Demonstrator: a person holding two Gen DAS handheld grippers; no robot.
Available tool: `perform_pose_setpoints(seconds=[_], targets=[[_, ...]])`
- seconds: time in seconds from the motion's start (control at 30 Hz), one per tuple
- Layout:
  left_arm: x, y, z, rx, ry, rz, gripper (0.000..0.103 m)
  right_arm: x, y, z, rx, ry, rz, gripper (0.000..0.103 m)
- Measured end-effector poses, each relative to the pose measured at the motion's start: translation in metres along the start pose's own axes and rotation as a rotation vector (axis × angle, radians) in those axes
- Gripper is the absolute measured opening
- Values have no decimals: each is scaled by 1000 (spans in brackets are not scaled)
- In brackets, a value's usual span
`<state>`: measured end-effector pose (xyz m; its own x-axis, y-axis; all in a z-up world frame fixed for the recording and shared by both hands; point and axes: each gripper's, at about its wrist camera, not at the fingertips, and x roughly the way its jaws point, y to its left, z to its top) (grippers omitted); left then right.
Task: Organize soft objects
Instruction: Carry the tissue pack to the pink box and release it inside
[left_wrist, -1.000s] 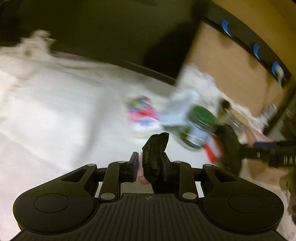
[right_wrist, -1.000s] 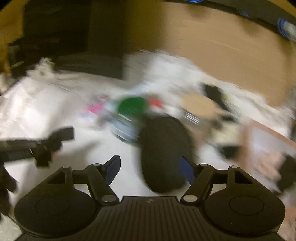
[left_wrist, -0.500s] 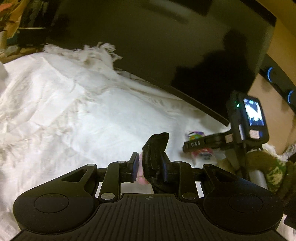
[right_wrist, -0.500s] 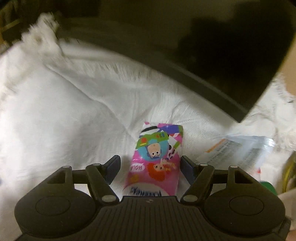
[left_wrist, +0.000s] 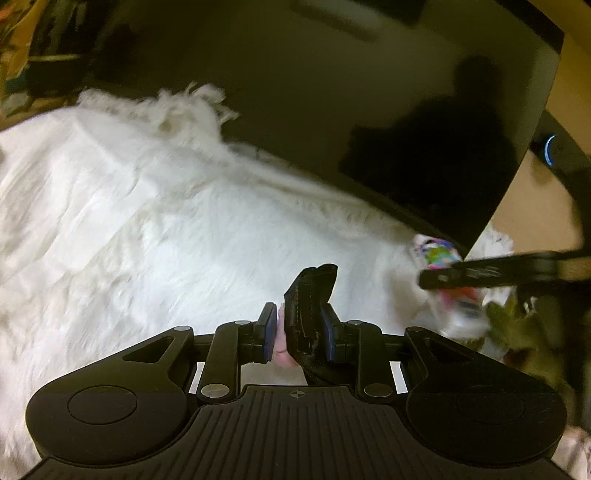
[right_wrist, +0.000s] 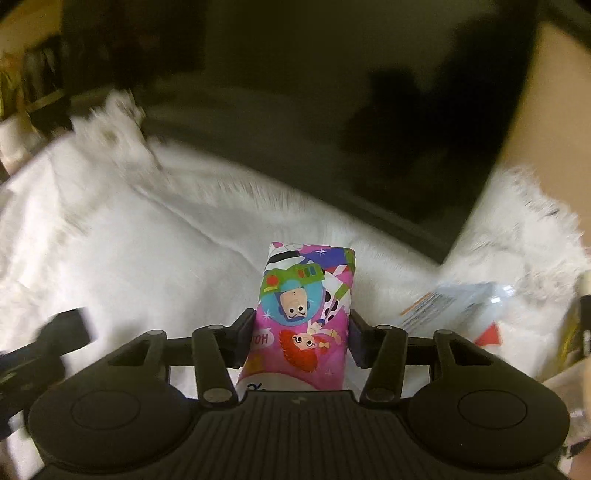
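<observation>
Your right hand-held gripper (right_wrist: 301, 339) is closing on the cartoon-print tissue pack (right_wrist: 304, 317), its pads at the pack's 2 long sides. The pack lies flat on the white fringed blanket (right_wrist: 147, 258), long axis running from 6 to 12 o'clock in the right wrist view, far end pointing toward the dark panel (right_wrist: 369, 129). Your left hand-held gripper (left_wrist: 299, 328) is nearly closed, gripping a black soft item (left_wrist: 310, 310) with something pink beside it; the item sticks up toward 12 o'clock
</observation>
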<state>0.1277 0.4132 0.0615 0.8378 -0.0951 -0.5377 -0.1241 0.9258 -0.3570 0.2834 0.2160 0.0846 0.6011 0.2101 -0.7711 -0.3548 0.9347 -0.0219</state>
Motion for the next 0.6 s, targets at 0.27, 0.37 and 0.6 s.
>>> perform_pose_setpoints(seconds=[0.27,0.37,0.6], targets=[[5,-89,22,104,-38,-180,28,-120,-77,-25,37,-185,-60,51],[8,-149,14,183,-10,-317,28,-163,-128,-43,90,-228,-143,51],[23,-305,-4,323,97,-652,29,-226,-256,-113,234,-252,-368,51]])
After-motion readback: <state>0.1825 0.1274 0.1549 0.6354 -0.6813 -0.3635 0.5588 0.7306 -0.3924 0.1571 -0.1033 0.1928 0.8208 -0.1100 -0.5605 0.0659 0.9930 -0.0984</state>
